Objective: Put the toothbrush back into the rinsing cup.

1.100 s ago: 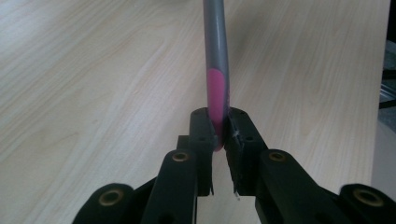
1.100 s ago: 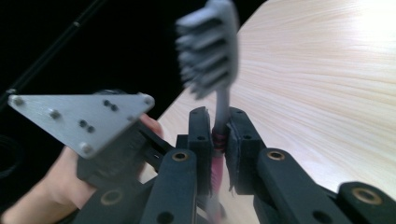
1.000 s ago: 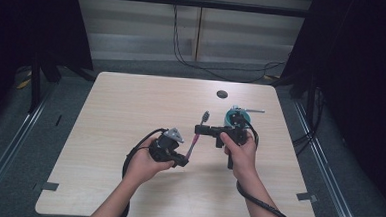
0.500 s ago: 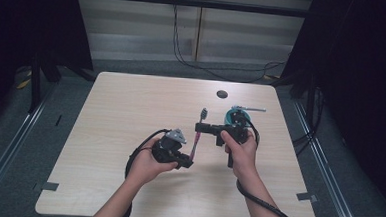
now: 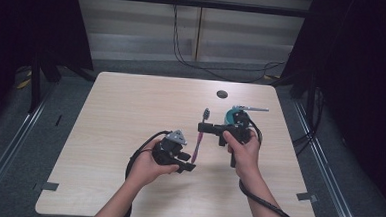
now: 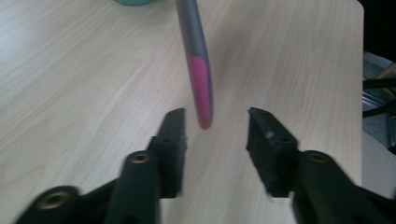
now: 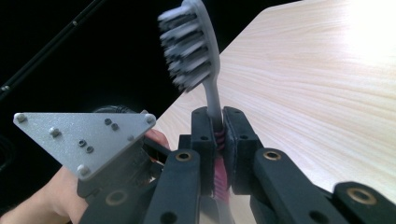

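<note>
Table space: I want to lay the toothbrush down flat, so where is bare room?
The table's left half is bare up to the left tool, and so is the far strip beside the dark disc. It is crowded around the right tool, the toothbrush and the teal cup.

Counted: one toothbrush, grey with a pink end. One teal cup on the table. One small dark round disc near the far edge. Two hand-held grippers: left hand-held gripper, right hand-held gripper. Two hands, two trailing cables.
</note>
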The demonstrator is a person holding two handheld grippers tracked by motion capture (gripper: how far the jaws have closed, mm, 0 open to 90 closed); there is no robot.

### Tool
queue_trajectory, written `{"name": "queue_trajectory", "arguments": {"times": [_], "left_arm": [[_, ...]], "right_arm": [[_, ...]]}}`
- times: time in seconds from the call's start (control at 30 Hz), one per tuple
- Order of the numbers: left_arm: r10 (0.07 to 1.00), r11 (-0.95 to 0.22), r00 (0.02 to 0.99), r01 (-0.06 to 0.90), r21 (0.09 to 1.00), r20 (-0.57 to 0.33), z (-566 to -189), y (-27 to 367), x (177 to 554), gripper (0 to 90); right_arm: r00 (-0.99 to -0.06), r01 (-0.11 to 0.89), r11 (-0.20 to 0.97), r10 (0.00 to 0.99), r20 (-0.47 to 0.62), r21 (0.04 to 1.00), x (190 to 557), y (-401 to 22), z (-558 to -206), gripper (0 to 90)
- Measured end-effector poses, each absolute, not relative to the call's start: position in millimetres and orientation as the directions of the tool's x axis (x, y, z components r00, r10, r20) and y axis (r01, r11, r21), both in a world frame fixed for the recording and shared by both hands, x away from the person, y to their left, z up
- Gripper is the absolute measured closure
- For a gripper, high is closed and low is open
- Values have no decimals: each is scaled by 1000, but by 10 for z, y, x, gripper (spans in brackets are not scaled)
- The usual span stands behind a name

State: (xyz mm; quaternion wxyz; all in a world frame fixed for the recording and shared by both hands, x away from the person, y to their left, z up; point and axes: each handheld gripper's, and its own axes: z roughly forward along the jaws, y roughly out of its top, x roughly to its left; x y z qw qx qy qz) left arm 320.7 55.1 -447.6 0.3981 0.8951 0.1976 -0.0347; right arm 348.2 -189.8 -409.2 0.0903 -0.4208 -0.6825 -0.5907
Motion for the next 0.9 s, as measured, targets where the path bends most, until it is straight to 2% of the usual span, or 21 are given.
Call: {"name": "queue_trajectory", "arguments": {"times": [0.13, 0.3, 0.53, 0.9], "left_arm": [[351, -603, 918, 371, 706, -182, -4486, 608, 3223, 365], [373, -602, 914, 370, 707, -161, -4542, 699, 3236, 283], [392, -624, 912, 361, 693, -123, -4658, 830, 3227, 229], [417, -632, 904, 364, 684, -95, -4795, 975, 3205, 204]], "right_arm": [[-636, 669, -33, 490, 596, 742, 3469, -1942, -4054, 834], [-639, 661, -18, 511, 575, 750, 3454, -2007, -4031, 834], [-632, 658, -13, 535, 561, 753, 3447, -2110, -4026, 834], [-633, 650, 7, 559, 536, 760, 3438, -2171, -3988, 833]]}}
